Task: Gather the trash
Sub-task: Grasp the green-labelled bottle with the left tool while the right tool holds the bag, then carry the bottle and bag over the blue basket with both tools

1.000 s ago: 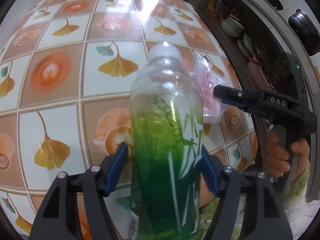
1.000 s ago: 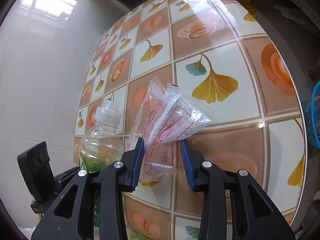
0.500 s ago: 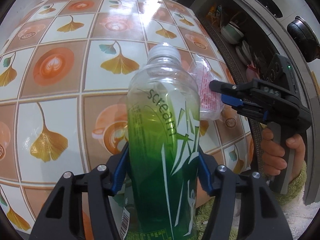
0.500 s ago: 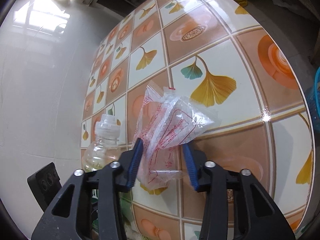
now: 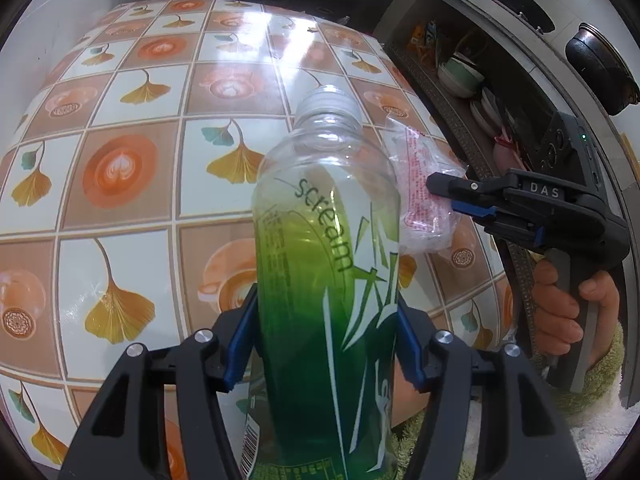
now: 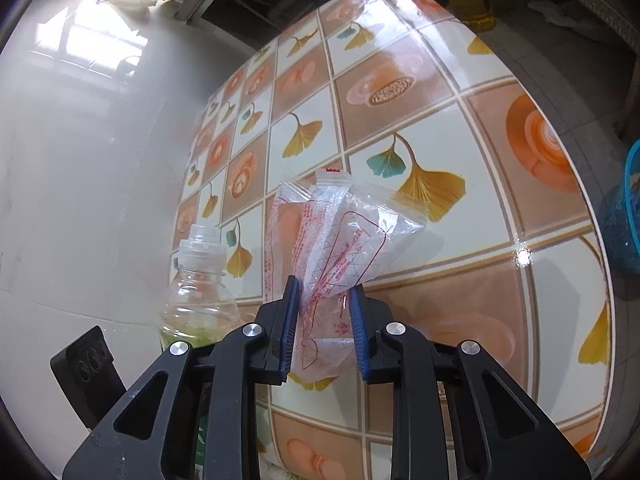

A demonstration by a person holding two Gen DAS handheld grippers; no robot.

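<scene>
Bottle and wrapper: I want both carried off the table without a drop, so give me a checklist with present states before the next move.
1. Left tongs clamp the green bottle on both sides: ok.
2. Bottle cap is on: ok.
3. Right tongs have just been closing on the clear wrapper, which sits between the pads; firm pinch: cannot tell.
4. Wrapper is free of the bottle: ok in the right wrist view.
5. Wrapper is lifted off the table: cannot tell.
6. Blue basket at the right edge is a bin within reach: cannot tell.
</scene>
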